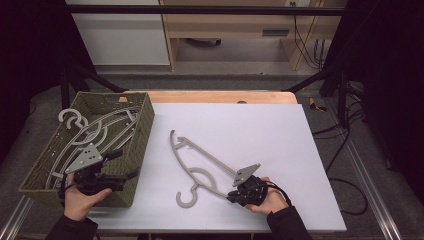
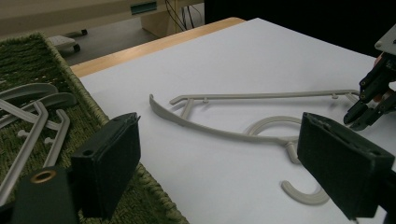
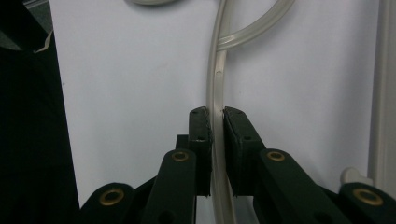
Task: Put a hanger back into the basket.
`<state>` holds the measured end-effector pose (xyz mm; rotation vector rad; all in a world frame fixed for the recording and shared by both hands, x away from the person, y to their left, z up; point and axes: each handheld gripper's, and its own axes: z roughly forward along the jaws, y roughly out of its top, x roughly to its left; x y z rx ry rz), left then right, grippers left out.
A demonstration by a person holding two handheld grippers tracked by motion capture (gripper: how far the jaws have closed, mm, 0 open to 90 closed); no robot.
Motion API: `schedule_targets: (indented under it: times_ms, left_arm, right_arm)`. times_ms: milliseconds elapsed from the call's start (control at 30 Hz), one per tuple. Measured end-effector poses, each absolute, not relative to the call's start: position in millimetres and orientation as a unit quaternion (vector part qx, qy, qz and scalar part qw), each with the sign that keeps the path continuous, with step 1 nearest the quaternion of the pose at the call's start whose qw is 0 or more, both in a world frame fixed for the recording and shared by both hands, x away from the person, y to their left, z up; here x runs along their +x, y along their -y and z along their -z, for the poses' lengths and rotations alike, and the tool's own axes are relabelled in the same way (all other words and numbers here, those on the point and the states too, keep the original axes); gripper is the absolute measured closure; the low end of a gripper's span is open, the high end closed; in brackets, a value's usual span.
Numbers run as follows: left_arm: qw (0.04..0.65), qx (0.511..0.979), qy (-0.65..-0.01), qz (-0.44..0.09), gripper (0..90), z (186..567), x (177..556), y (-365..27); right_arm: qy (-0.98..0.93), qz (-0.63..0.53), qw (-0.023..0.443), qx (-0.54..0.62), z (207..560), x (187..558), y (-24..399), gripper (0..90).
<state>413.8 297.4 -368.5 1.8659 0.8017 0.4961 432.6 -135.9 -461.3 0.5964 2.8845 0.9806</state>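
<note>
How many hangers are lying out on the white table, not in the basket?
1: the grey hanger lies on the white table, its end pinched by the right gripper. Others lie in the basket.

The hanger (image 1: 200, 162) lying on the table is looking like smooth grey plastic, a bit shiny where the light is hitting its thin bar (image 3: 215, 70). The white board (image 1: 260, 150) under it is looking flat, smooth and matt, like paper or foam. At the far edge a strip of light wood (image 1: 220, 96) is showing. The basket (image 1: 131, 165) on the left is looking rough and woven, like dark green straw or cord. The hangers (image 1: 100, 132) inside it are looking like the same smooth grey plastic. The right gripper (image 3: 217, 122) is showing hard black plastic with small brass-coloured metal rings. The left gripper (image 2: 224, 158) is showing matt black pads (image 2: 112, 163) and a matt grey plate (image 1: 85, 161).
</note>
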Motion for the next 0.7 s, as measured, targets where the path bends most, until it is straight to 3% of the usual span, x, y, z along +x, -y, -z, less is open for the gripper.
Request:
schedule_targets:
  times_ms: [267, 400, 700]
  left_arm:
    - [0.5, 0.774, -0.329, -0.204, 13.1, 368.9, 413.3, -295.4]
    - [0.5, 0.775, -0.328, -0.204, 13.2, 368.8, 413.1, -294.7]
    - [0.498, 0.777, -0.326, -0.202, 13.1, 369.3, 413.0, -292.8]
  right_arm:
    - [-0.93, -0.306, 0.022, 0.205, 463.1, 433.5, 140.9, 79.8]
    - [-0.923, -0.316, 0.03, 0.218, 460.7, 431.4, 138.0, 68.0]
    - [-0.928, -0.289, 0.048, 0.23, 457.7, 427.4, 131.4, 64.4]
